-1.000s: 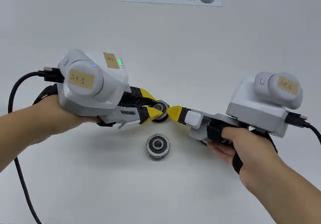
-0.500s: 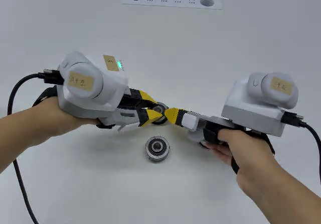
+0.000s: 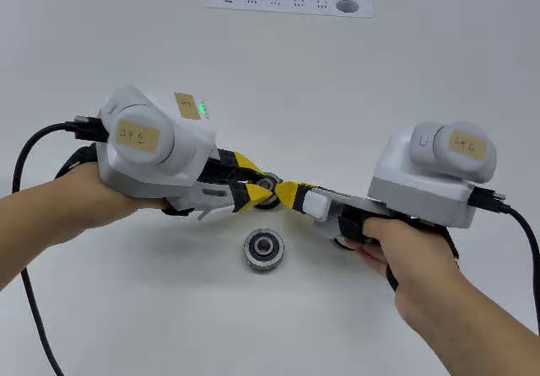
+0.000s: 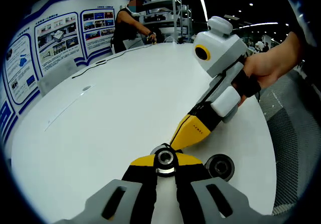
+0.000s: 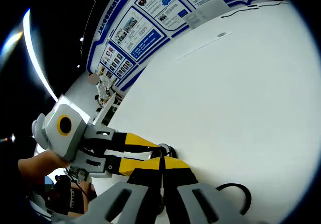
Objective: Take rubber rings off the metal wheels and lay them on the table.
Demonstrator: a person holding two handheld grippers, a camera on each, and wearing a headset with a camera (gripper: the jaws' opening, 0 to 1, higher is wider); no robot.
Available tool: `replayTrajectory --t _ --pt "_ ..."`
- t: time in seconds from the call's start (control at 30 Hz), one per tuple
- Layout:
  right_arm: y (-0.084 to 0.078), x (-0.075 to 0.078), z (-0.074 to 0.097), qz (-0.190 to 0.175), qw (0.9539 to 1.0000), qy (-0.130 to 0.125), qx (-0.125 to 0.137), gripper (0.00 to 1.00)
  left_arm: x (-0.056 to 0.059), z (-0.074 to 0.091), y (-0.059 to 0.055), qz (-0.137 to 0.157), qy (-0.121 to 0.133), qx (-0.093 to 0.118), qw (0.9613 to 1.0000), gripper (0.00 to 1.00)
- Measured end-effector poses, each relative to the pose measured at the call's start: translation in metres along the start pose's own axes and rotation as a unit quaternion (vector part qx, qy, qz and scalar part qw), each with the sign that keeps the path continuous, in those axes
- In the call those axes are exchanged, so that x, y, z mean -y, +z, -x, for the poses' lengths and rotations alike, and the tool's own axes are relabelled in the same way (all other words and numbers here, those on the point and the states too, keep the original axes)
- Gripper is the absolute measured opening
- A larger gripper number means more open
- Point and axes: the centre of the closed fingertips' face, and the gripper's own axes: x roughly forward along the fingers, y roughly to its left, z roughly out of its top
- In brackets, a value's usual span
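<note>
My left gripper (image 3: 261, 189) is shut on a small metal wheel (image 3: 271, 182) with a black rubber ring, held above the white table (image 3: 278, 81). In the left gripper view the wheel (image 4: 165, 158) sits between the yellow jaws of that gripper (image 4: 166, 164). My right gripper (image 3: 288, 194) comes in from the right with jaws shut, its yellow tip (image 4: 189, 132) touching the wheel's rim. From the right gripper view, its shut tips (image 5: 163, 162) meet the wheel (image 5: 165, 150) held by the left gripper (image 5: 150, 153). A second wheel (image 3: 265, 248) lies flat on the table below.
A white power strip (image 3: 291, 1) lies at the table's far edge. A black cable (image 3: 25, 165) trails from the left gripper on the left. The second wheel (image 4: 220, 166) rests just right of the left jaws. A person stands beyond the table (image 4: 131, 25).
The right gripper has slid left, bringing its shut tip from just beside the held wheel into contact with its rim. The left gripper and the wheel on the table stayed put.
</note>
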Motion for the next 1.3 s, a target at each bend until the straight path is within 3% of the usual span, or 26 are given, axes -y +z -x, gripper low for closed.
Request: replayTrajectory --t 0.73,1.3 --pt "0.003 -0.013 -0.002 0.004 0.9998 0.019 0.004 0.00 0.000 0.000 0.000 0.000 -0.001 0.001 1.0000 0.13" --pt "0.004 -0.007 0.005 -0.051 0.9985 0.016 0.016 0.01 0.000 -0.001 0.000 -0.006 0.000 -0.006 1.0000 0.13"
